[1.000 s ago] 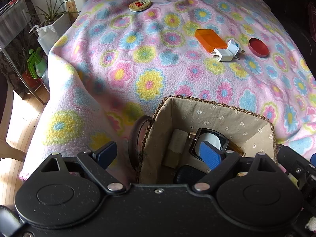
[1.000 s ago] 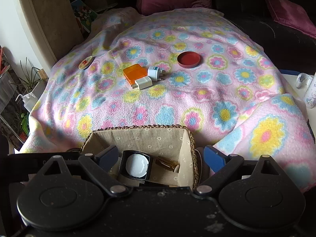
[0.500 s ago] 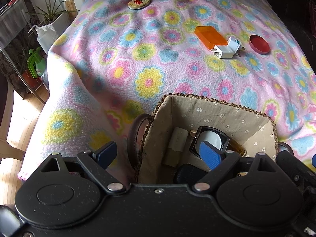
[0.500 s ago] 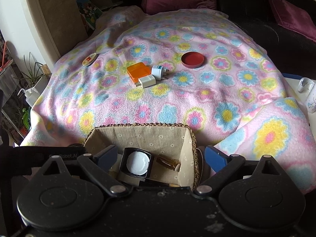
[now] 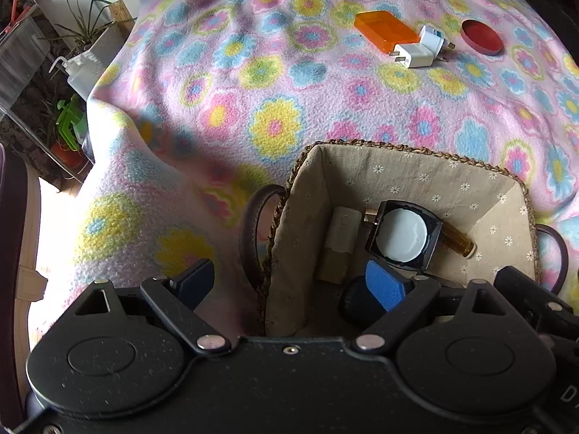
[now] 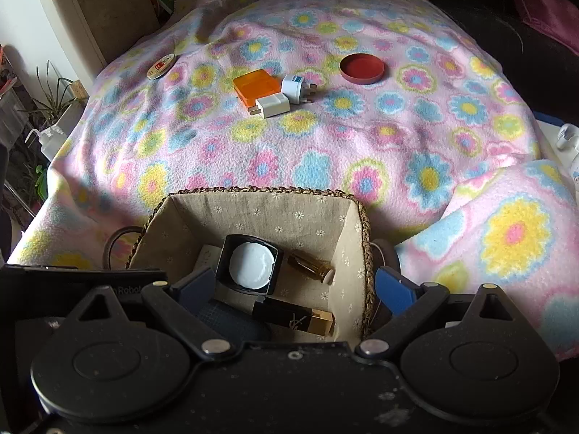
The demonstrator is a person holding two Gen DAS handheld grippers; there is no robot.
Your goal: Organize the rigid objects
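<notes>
Two hand-held grippers straddle the opposite side walls of a lined basket (image 5: 416,170) resting on a bed covered by a flowered blanket (image 5: 275,83). The left gripper (image 5: 289,282) has its fingers spread apart and gripping nothing: one finger (image 5: 383,285) hangs inside the basket, the other outside its left wall, next to a dark handle (image 5: 249,231). The right gripper (image 6: 293,289) is likewise spread and empty, with one finger (image 6: 197,287) inside the basket and the other (image 6: 394,289) outside the right wall.

Inside the basket lie a square black case with a round white face (image 6: 251,264), a small brown bottle (image 6: 311,266), a black-and-gold lipstick (image 6: 293,320) and a pale box (image 5: 342,231). The case sits just ahead of the inner fingers, touching neither.

Well apart on the blanket: an orange box (image 6: 255,86), touching a white charger (image 6: 273,105) and a white plug adapter (image 6: 295,88); a red lid (image 6: 362,68) further right; a round tin (image 6: 161,66) far left.
</notes>
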